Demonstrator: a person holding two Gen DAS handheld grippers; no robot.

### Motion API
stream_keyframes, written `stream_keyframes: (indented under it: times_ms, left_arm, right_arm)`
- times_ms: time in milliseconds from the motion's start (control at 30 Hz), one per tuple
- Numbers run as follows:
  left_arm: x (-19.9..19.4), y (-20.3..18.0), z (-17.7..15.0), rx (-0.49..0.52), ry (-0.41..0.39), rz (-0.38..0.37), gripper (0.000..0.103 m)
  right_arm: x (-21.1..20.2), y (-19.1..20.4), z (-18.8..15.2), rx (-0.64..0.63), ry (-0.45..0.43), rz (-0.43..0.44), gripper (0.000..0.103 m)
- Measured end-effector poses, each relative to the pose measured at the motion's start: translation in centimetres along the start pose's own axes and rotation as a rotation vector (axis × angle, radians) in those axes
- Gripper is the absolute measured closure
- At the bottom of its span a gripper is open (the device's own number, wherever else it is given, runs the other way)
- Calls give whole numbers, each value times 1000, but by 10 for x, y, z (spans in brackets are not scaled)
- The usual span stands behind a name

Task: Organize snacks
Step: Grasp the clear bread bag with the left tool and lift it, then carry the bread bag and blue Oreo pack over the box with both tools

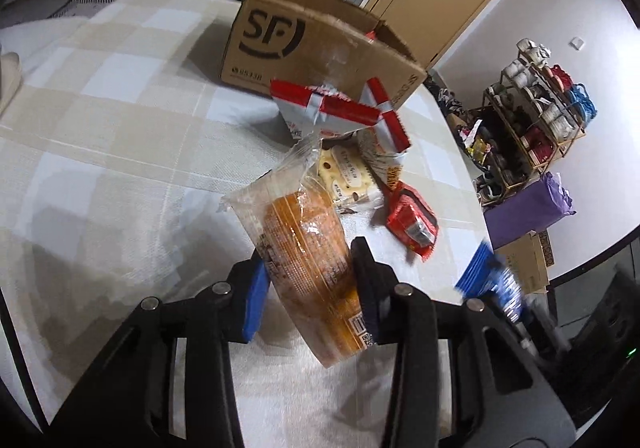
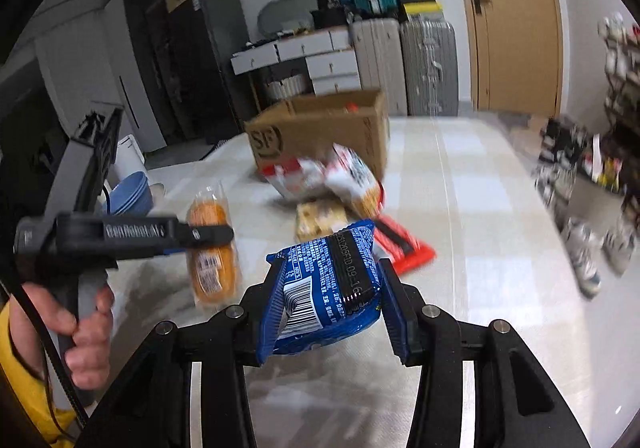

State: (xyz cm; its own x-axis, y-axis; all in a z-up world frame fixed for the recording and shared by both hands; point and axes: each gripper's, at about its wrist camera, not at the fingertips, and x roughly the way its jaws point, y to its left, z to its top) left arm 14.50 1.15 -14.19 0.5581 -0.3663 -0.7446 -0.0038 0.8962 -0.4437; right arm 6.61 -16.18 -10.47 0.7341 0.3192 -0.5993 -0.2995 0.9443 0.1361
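Observation:
My left gripper [image 1: 308, 288] is shut on an orange bread packet [image 1: 304, 248] in a clear wrapper, held tilted above the checked tablecloth [image 1: 120, 127]. In the right wrist view that gripper [image 2: 208, 234] comes in from the left with the orange packet [image 2: 212, 268], a hand [image 2: 80, 328] on its handle. My right gripper [image 2: 332, 308] is shut on a blue snack packet [image 2: 332, 288], which shows blurred as the blue packet [image 1: 488, 280] in the left view. Beyond lie red-and-white bags [image 1: 340, 111], a cream cracker pack [image 1: 348, 175] and a red packet [image 1: 412, 224]. An open cardboard box [image 1: 304, 47] stands behind them.
Blue bowls [image 2: 128, 191] are stacked at the table's left side. Past the table's right edge stand a rack of yarn spools [image 1: 536, 107] and a purple box [image 1: 524, 207] on the floor. Suitcases [image 2: 404, 63] and white drawers [image 2: 320, 59] line the far wall.

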Motion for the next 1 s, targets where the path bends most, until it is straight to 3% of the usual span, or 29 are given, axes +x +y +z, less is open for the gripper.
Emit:
stream_keyframes:
  times_ms: [100, 267, 767, 1000]
  left_arm:
    - [-28, 10, -14, 26, -38, 6, 68]
    - [-62, 23, -36, 70, -118, 27, 68]
    - [-173, 5, -99, 293, -309, 124, 68]
    - [-202, 3, -110, 290, -338, 107, 68]
  right_arm:
    - [-13, 19, 11, -51, -35, -38, 58]
    - [-24, 31, 17, -45, -56, -11, 58]
    - [-50, 21, 9, 131, -81, 94, 58]
    - [-46, 18, 20, 130, -84, 124, 58]
